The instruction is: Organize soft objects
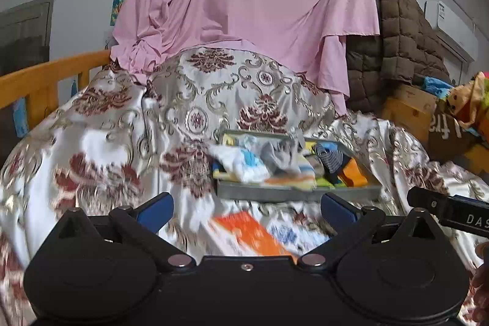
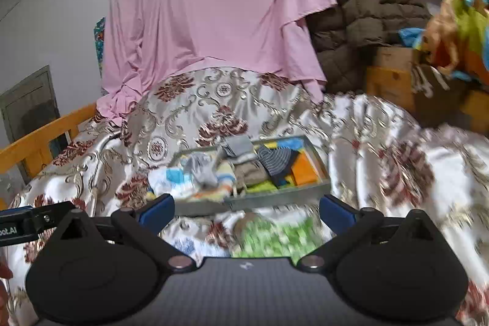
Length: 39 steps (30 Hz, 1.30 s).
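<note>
Both jaws stand spread and empty: your left hand-held gripper (image 1: 246, 208) hovers over an orange-and-white cloth (image 1: 255, 234) on the bed cover (image 1: 101, 142), your right hand-held gripper (image 2: 246, 208) over a green patterned cloth (image 2: 275, 234). Both pieces lie just in front of the grey tray (image 2: 275, 196), which already holds folded socks and cloths. Slow down, since both views are blurred. Pinch one layer only, clear of the bedspread.
</note>
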Available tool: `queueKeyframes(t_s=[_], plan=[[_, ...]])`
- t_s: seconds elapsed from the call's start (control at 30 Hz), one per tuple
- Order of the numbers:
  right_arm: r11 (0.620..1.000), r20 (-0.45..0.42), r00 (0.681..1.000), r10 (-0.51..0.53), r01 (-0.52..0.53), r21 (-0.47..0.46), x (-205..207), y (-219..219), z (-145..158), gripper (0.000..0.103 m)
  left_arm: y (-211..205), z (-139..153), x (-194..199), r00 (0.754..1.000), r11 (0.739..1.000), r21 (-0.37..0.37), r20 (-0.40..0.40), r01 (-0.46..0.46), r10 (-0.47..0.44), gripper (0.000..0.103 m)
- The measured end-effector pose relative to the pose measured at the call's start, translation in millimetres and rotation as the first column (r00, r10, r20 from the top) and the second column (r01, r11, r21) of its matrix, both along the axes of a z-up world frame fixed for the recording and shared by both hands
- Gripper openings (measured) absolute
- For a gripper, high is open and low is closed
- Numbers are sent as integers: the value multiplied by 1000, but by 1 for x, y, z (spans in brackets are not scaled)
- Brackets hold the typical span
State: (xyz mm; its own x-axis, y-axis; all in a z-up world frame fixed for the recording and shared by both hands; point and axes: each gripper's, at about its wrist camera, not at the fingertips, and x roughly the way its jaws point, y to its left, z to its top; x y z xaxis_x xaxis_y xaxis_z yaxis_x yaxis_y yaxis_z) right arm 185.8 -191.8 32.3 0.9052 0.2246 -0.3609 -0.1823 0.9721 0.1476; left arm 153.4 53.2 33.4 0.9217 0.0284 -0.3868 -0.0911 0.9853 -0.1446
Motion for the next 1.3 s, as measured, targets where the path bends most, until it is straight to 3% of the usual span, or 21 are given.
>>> queueKeyframes(t_s=[0.53, 1.3], plan=[[999, 8, 999, -36, 36, -27, -72, -8, -19, 103, -13, -29, -63, 998, 999, 22, -39, -42, 42, 102], [996, -16, 998, -59, 57, -68, -105, -9, -42, 103, -15, -54, -91, 994, 995, 37, -57, -92, 94, 102]])
